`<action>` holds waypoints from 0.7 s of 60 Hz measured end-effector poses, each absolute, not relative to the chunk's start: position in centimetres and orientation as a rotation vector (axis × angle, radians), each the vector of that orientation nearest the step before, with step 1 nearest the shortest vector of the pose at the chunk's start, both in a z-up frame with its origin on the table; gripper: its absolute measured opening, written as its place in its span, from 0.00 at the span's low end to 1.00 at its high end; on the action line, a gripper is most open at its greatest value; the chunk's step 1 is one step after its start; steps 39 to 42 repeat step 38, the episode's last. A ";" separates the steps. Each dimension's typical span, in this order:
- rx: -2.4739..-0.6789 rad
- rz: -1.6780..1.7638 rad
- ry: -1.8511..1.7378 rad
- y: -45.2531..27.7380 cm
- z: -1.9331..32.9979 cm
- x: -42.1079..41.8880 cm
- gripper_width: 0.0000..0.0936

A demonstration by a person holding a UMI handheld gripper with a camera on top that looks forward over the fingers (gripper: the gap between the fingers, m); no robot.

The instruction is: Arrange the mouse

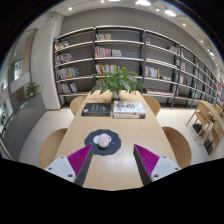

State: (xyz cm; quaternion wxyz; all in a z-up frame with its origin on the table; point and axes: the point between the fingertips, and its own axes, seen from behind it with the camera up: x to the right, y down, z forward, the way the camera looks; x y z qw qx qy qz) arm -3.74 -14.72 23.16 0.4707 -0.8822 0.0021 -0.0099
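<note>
Tall bookshelves (120, 55) filled the back wall, their rows of books running the width of the room. In front of them stood a long wooden table (120, 135) with rounded chairs (178, 145) tucked along both sides. At its far end a leafy potted plant (118, 80) rose above two books (113, 109) lying flat side by side. Nearer, a dark mouse pad (103, 143) lay on the tabletop, and a pale mouse (103, 141) sat on top of it. The gripper (113, 163) hung above the table's near end, its jaws spread wide and holding nothing, the pink pads (78, 158) showing, with the mouse just ahead of the fingers.
</note>
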 end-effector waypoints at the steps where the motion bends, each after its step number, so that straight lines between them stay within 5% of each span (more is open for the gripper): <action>1: -2.161 -0.023 0.006 -15.1 23.2 -3.6 0.86; 42: -2.142 -0.019 0.000 -22.9 23.4 -1.6 0.86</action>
